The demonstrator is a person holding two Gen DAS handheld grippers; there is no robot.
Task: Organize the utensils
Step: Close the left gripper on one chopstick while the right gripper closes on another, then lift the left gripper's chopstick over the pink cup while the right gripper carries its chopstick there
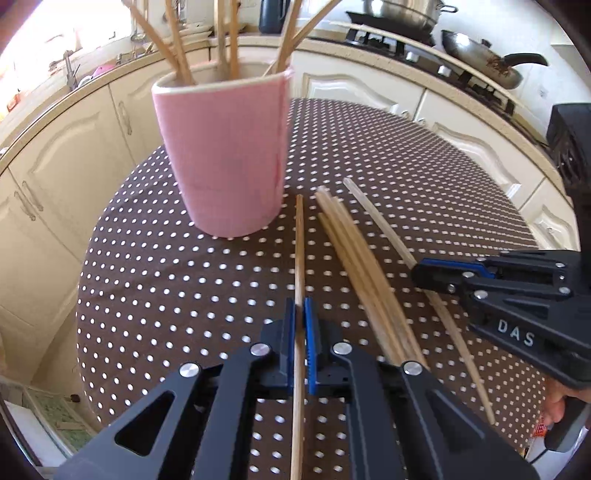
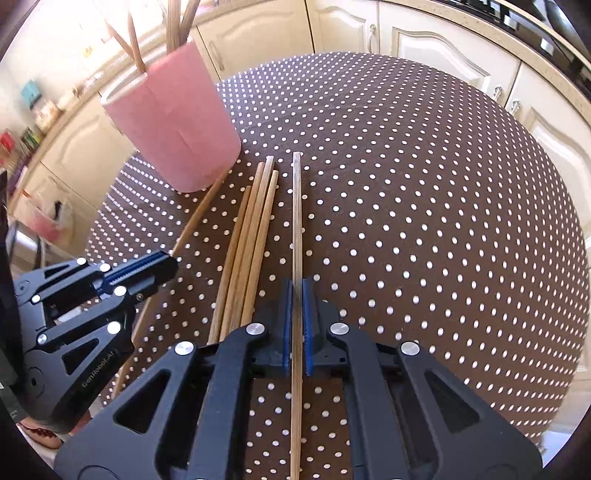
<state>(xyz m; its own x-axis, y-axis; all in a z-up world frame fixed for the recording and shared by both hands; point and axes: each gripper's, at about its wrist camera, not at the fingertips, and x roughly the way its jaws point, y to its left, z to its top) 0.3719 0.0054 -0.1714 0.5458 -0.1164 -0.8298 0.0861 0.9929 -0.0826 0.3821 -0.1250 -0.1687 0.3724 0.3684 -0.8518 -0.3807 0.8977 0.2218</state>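
A pink cup [image 1: 225, 155] with several wooden chopsticks standing in it sits on the brown dotted tablecloth [image 1: 166, 280]. My left gripper [image 1: 300, 306] is shut on a single chopstick [image 1: 300, 243] that points toward the cup's base. Several loose chopsticks [image 1: 351, 247] lie in a bundle between the two grippers. My right gripper [image 2: 296, 288] is shut on a paler chopstick [image 2: 296, 206], to the right of the bundle [image 2: 255, 229]. The right gripper [image 1: 424, 275] shows at the right of the left wrist view. The left gripper [image 2: 166, 264] shows at the left of the right wrist view, near the cup [image 2: 173, 122].
Cream kitchen cabinets [image 1: 74, 155] curve round behind the round table. A stove with a pot [image 1: 402, 13] and a frying pan [image 1: 484, 61] stands at the back right. A sink tap [image 1: 70, 70] is at the back left. A person's hand [image 1: 557, 402] holds the right gripper's handle.
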